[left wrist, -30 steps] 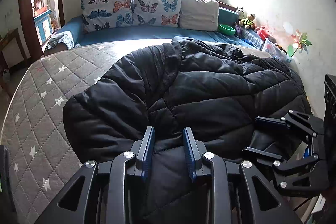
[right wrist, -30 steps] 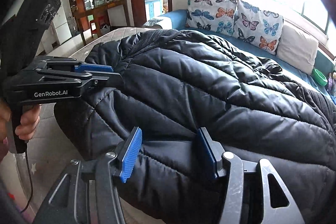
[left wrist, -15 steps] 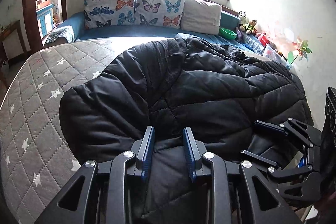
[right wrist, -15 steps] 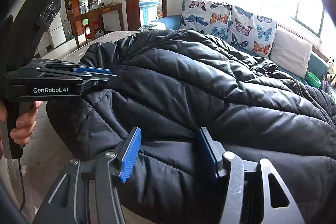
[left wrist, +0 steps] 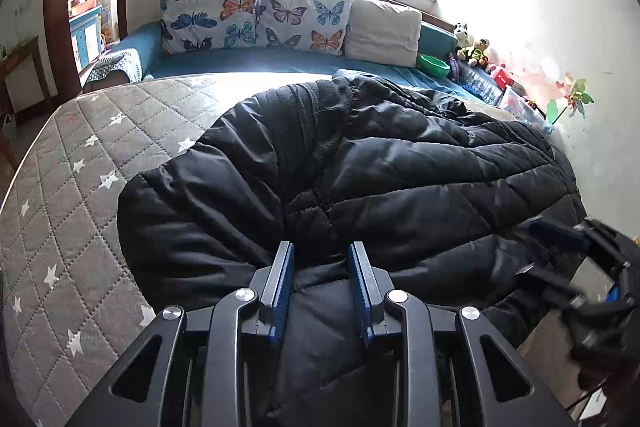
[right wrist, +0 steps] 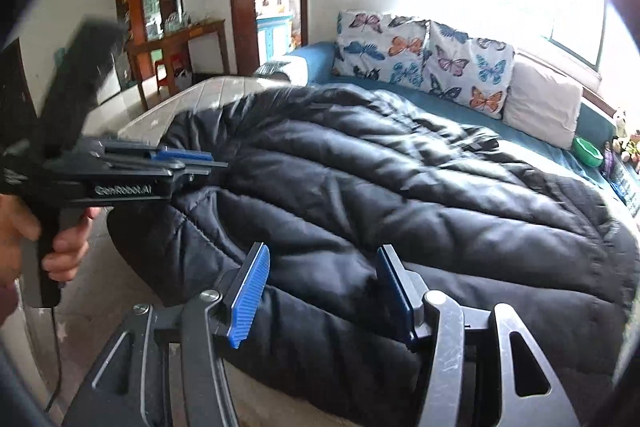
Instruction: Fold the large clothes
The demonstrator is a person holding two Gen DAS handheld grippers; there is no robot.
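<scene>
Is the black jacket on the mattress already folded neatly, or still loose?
Still loose: the black jacket lies bunched and puffy on the mattress, its near edge between both tongs.

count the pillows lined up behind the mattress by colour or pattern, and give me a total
butterfly-print pillows: 2 — one on the left, one beside it
plain cream pillow: 1
total: 3
</scene>
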